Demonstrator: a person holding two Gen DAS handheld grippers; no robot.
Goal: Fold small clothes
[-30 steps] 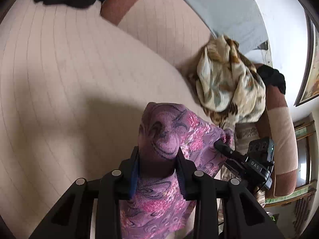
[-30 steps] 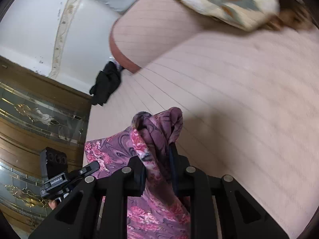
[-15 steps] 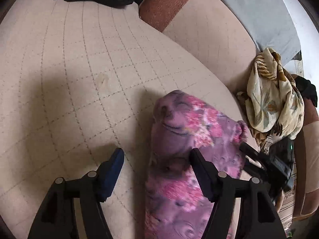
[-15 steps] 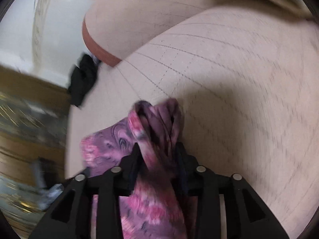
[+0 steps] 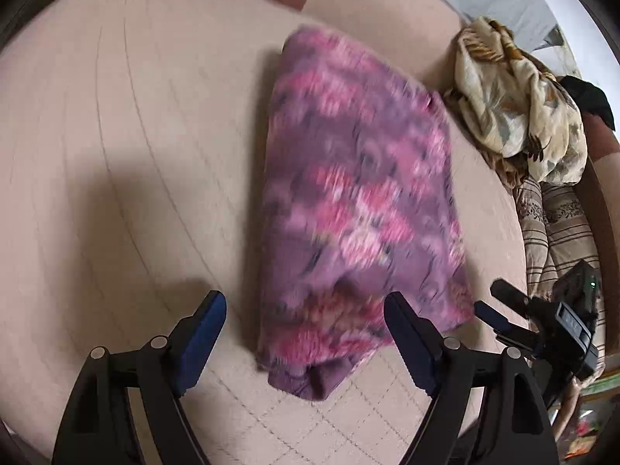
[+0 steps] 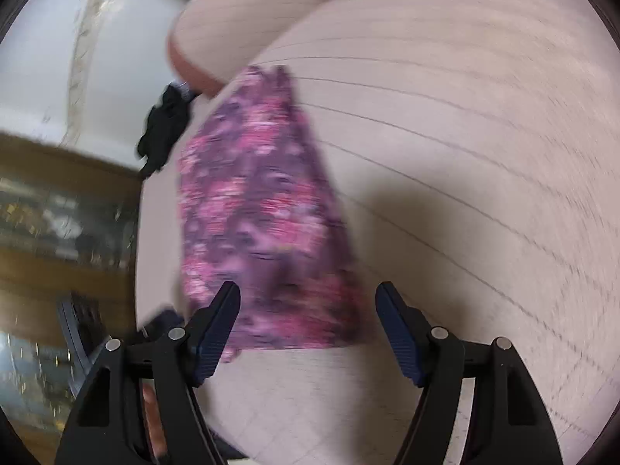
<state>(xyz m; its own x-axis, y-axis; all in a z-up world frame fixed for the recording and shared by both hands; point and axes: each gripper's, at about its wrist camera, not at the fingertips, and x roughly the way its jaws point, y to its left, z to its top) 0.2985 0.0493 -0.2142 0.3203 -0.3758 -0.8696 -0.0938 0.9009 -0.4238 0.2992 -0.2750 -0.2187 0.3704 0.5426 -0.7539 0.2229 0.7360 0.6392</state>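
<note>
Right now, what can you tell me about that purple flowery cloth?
The cloth is a soft, thin-looking purple fabric printed with pink flowers, blurred in both views. It lies folded into a rough rectangle on the beige quilted cushion, its near edge doubled over. Neither gripper touches it: the left gripper and right gripper are opening just short of that edge.

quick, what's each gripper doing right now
left gripper: jaws opening, holding nothing; the purple cloth lies free on the couch.
right gripper: jaws opening, holding nothing.
</note>
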